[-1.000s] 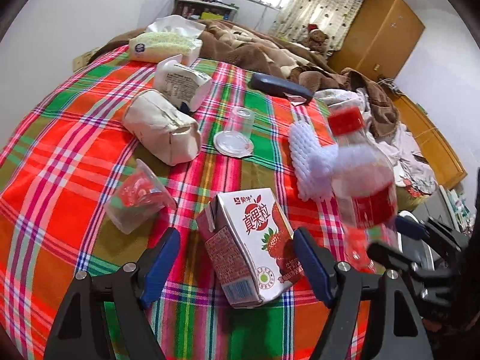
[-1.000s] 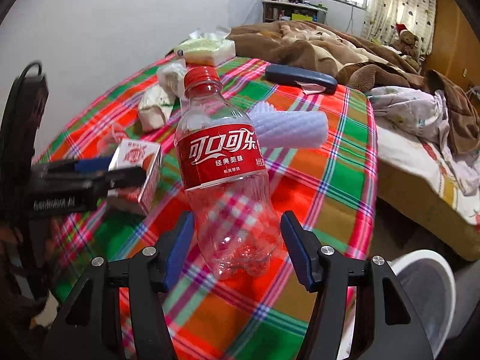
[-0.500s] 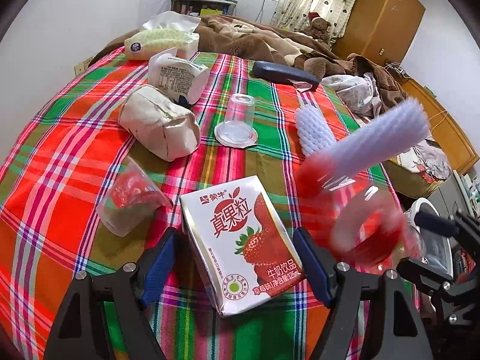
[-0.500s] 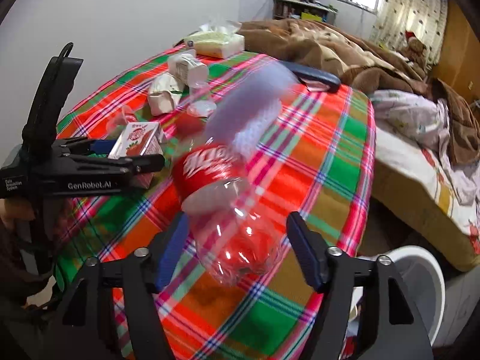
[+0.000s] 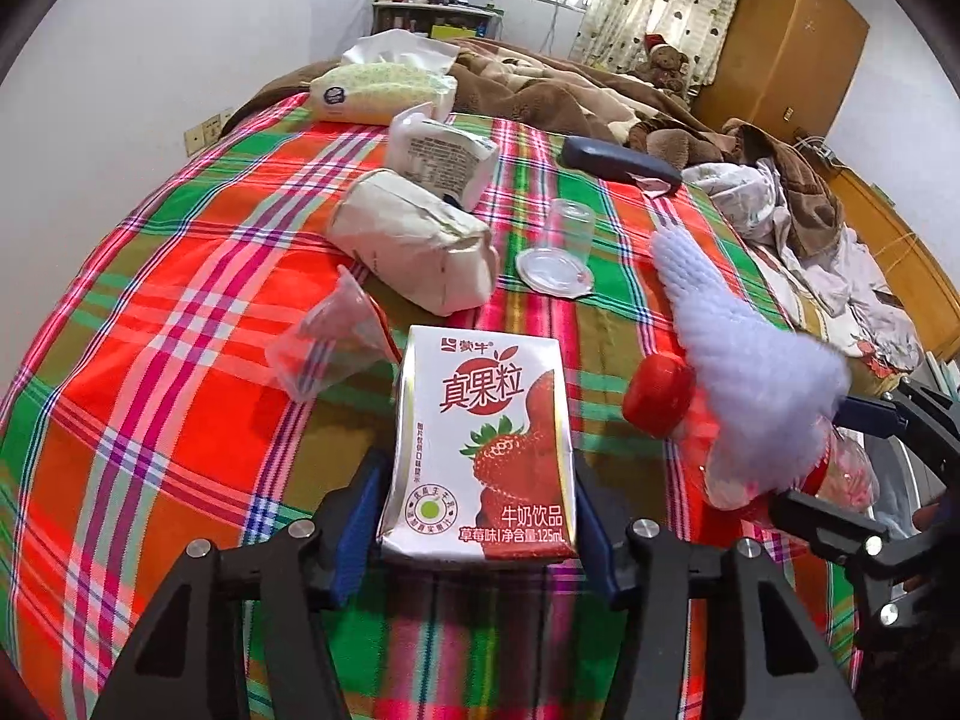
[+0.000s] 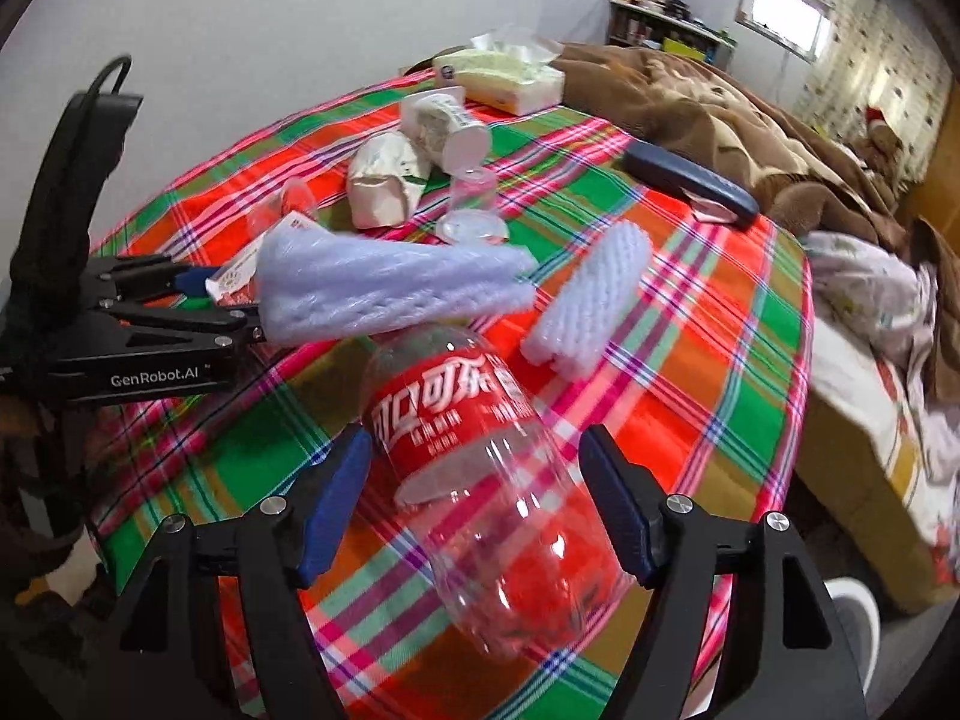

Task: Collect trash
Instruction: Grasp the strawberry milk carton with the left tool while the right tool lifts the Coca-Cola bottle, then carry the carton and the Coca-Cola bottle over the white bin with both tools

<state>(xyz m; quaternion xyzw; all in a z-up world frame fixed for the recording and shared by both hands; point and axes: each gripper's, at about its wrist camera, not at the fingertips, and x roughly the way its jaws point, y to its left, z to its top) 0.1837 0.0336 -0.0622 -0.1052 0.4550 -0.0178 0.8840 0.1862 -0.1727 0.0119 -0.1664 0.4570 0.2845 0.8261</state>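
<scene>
A strawberry milk carton (image 5: 480,438) stands on the plaid bedcover (image 5: 180,300). My left gripper (image 5: 477,468) is closing, and both blue pads touch the carton's sides. An empty cola bottle (image 6: 474,462) with a red label leans between the fingers of my right gripper (image 6: 474,438). Those jaws are opening, and a gap shows on each side of the bottle. A blurred white foam net (image 6: 384,288) hangs over the bottle's red cap (image 5: 657,396). The left gripper (image 6: 234,303) shows at the left in the right wrist view.
A second foam net (image 6: 588,300), a clear cup (image 5: 561,240), a crushed cup (image 5: 327,342), a crumpled paper bag (image 5: 414,246), a white packet (image 5: 441,153), a tissue pack (image 5: 378,93) and a dark case (image 5: 618,162) lie on the cover. A white bin (image 6: 852,618) stands beyond the bed's edge.
My left gripper moved forward around the carton and narrowed onto it. The right jaws widened, and the bottle tipped from upright to leaning left, with the foam net swinging over it.
</scene>
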